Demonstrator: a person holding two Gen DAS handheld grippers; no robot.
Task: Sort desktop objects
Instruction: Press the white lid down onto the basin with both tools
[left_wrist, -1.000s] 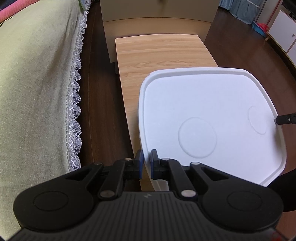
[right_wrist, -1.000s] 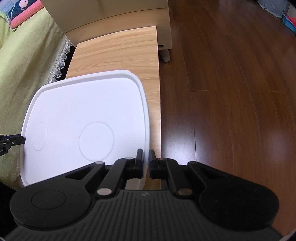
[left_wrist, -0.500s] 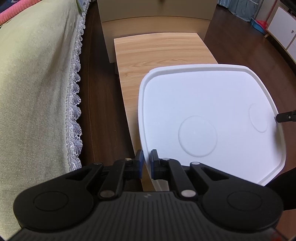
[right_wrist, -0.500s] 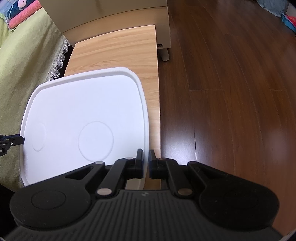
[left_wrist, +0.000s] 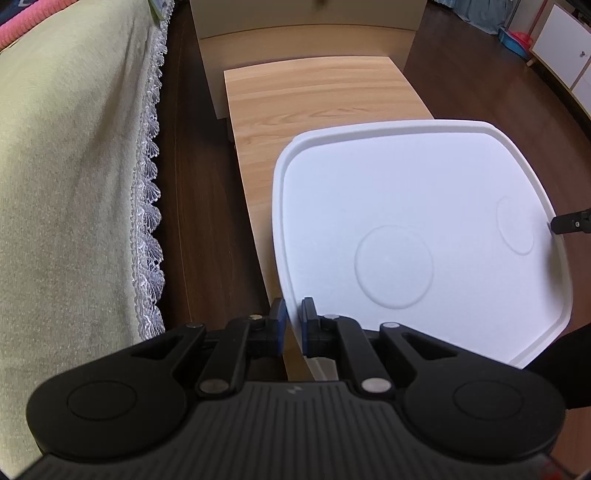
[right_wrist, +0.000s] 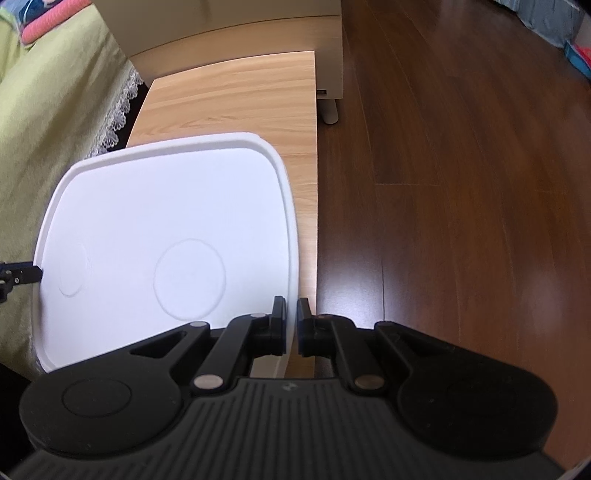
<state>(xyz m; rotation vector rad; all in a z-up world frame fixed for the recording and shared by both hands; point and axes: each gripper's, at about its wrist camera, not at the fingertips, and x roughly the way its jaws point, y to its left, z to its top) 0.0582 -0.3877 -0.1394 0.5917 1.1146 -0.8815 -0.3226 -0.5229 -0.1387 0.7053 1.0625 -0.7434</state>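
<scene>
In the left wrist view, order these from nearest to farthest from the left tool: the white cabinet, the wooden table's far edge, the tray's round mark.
1. Round mark on the white tray, just ahead and right of the left tool.
2. Wooden table, its far edge, farther ahead.
3. White cabinet, top right corner.

My tongs (left_wrist: 293, 317) are matt black plastic with metal pins. The tray (left_wrist: 424, 192) looks smooth white plastic, the table (left_wrist: 317, 99) pale matt wood, the floor (right_wrist: 461, 166) glossy dark wood, the bedspread (left_wrist: 66, 166) soft lace-edged cloth.
</scene>
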